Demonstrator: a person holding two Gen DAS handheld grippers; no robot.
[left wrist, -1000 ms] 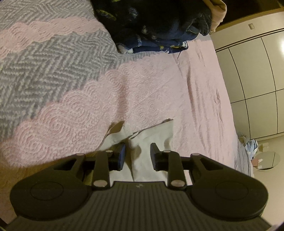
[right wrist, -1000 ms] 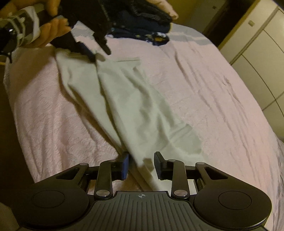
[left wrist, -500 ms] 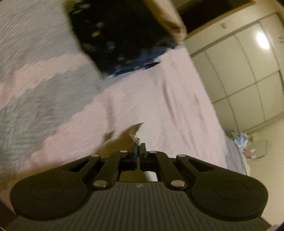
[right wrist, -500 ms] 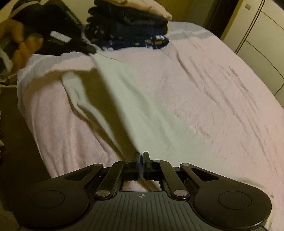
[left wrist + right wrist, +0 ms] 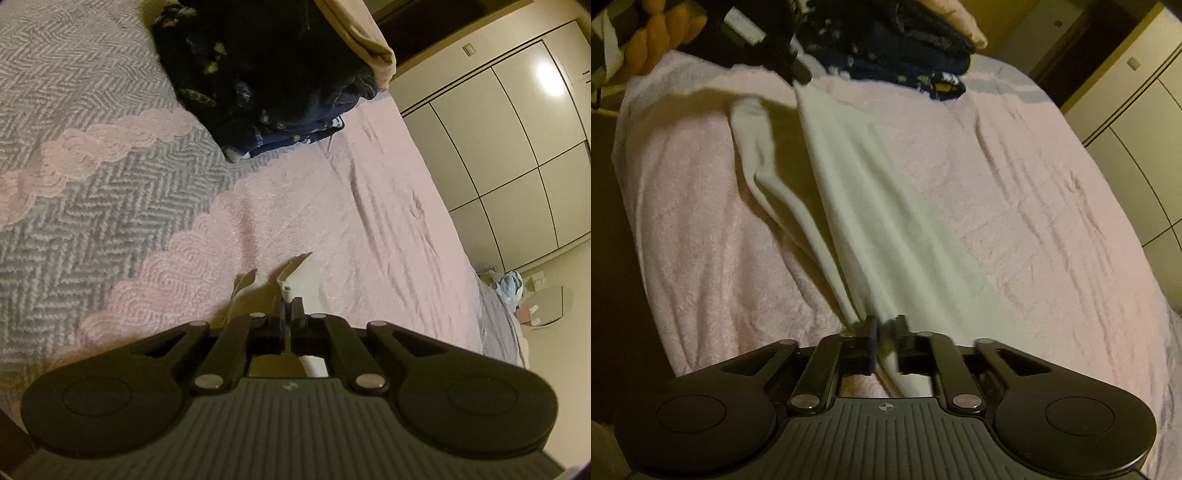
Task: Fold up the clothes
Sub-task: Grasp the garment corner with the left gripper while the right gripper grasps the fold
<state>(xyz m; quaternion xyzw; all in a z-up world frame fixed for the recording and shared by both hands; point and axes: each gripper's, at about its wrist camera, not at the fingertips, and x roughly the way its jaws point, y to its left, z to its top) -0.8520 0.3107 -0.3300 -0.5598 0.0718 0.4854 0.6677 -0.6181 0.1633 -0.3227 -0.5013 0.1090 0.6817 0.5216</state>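
Two grippers share one white garment (image 5: 886,206), which runs as a long, loosely creased strip over the pink bed (image 5: 1052,192) from its near edge toward the far left corner. Nearest, the right gripper (image 5: 886,326) has the bunched near end of the cloth between its fingers; they have just been opening and stand a little apart, so the pads no longer seem to press on it. Farther along, the strip rises off the cover with a shadowed fold hanging on its left side. At its far end the left gripper (image 5: 802,76), held in a person's hand (image 5: 661,40), has its fingers together, clamped on a thin edge of the garment. Beyond that, a stack of dark folded clothes (image 5: 905,44) sits by the far edge.

The step looks like stretching the piece out flat before a fold. To do it well, the right fingers should likely take a fresh, squarer bite on the near hem. Both ends then want even tension, so the hanging left fold opens out. The cloth should be laid down on bare cover, well short of the stack. A one-sided pull risks dragging the thin edge out of the left grip
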